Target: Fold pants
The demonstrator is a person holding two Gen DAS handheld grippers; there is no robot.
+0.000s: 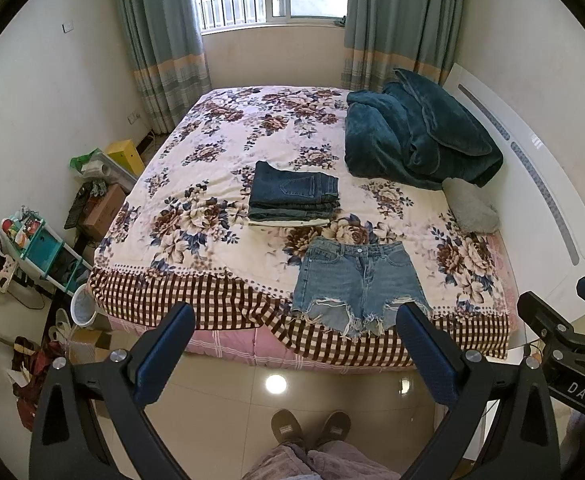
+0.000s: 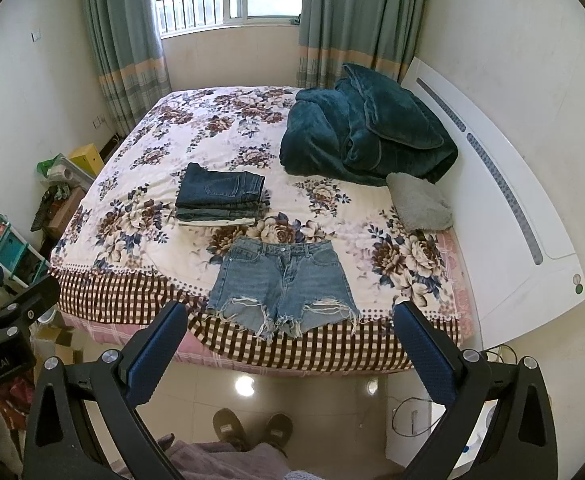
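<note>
I hold my left gripper [image 1: 294,354] and right gripper [image 2: 290,350] spread wide and empty above the floor, short of the bed [image 1: 196,300]. The denim shorts [image 1: 358,284] lie flat at the bed's near edge. Just beyond them sits a stack of folded jeans [image 1: 294,192].

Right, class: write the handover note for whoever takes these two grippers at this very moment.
Left gripper: open, empty, held above the floor short of the bed.
Right gripper: open, empty, likewise.
Denim shorts: flat and unfolded at the bed's near edge, waistband away from you, frayed hems over the edge.
Done: a stack of folded jeans lies behind them.
Left: fold the shorts.
</note>
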